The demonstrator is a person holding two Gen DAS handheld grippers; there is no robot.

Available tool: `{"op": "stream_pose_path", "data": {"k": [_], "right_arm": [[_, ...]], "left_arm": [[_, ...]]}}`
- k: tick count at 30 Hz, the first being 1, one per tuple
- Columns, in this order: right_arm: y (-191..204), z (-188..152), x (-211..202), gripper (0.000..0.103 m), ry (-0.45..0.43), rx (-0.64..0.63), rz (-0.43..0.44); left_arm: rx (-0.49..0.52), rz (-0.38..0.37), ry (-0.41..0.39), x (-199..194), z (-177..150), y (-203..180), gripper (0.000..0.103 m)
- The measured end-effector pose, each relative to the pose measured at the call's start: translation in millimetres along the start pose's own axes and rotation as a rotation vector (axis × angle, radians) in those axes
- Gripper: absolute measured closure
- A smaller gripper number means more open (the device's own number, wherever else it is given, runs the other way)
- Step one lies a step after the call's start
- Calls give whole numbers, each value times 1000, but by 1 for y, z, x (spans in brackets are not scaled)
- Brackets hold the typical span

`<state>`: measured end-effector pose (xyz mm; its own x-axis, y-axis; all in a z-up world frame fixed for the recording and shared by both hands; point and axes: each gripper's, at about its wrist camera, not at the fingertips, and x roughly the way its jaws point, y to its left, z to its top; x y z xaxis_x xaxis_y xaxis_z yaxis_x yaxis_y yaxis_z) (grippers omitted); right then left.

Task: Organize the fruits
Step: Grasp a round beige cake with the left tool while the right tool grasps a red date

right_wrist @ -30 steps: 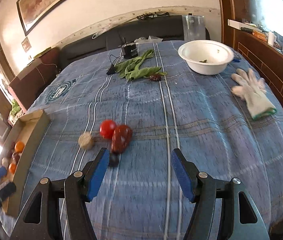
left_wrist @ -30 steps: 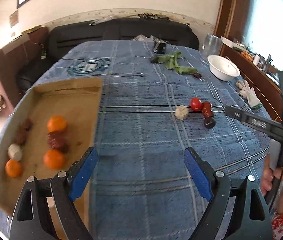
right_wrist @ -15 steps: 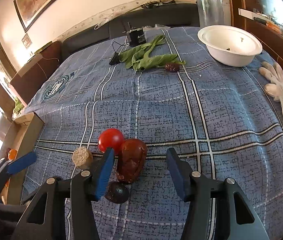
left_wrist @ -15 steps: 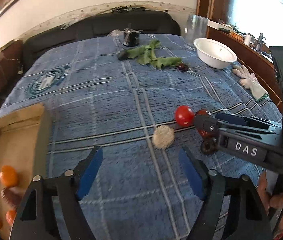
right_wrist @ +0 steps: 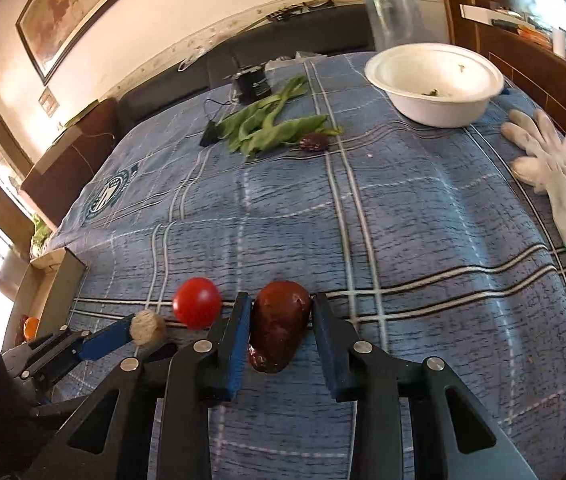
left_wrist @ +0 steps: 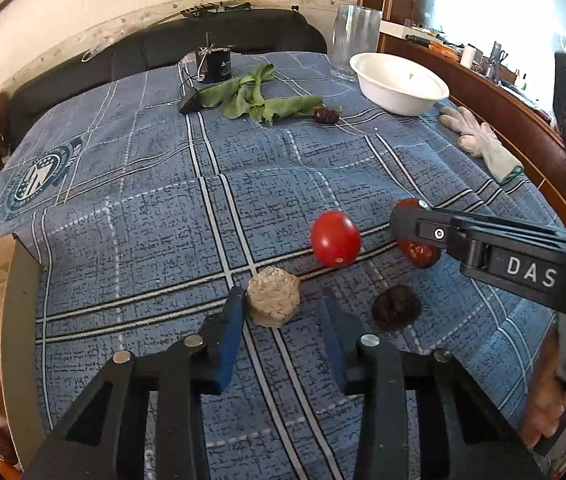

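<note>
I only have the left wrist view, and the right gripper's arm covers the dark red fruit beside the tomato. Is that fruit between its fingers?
Observer: Yes. In the right wrist view the dark red fruit sits between the right gripper's pads. They have just been closing and touch both its sides.
Operator: How does it lie?
Observer: Lengthwise along the fingers, with its broad end pointing away, toward the white bowl.

Two close, downward-tilted wrist views, both over the red tomato (left_wrist: 335,238).
</note>
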<state>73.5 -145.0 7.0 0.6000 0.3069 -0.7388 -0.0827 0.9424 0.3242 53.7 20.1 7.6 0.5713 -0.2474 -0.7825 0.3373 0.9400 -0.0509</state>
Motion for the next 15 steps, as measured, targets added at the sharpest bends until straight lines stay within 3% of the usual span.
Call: {"op": "stream_pose_path", "data": {"k": [13, 15], "right_arm": [[10, -10, -2, 69, -17, -32, -49], [11, -11, -2, 69, -22, -38, -57]], "left_arm": [[-81, -66, -20, -1, -2, 12, 68], [-83, -58, -26, -2, -3, 12, 77]]}}
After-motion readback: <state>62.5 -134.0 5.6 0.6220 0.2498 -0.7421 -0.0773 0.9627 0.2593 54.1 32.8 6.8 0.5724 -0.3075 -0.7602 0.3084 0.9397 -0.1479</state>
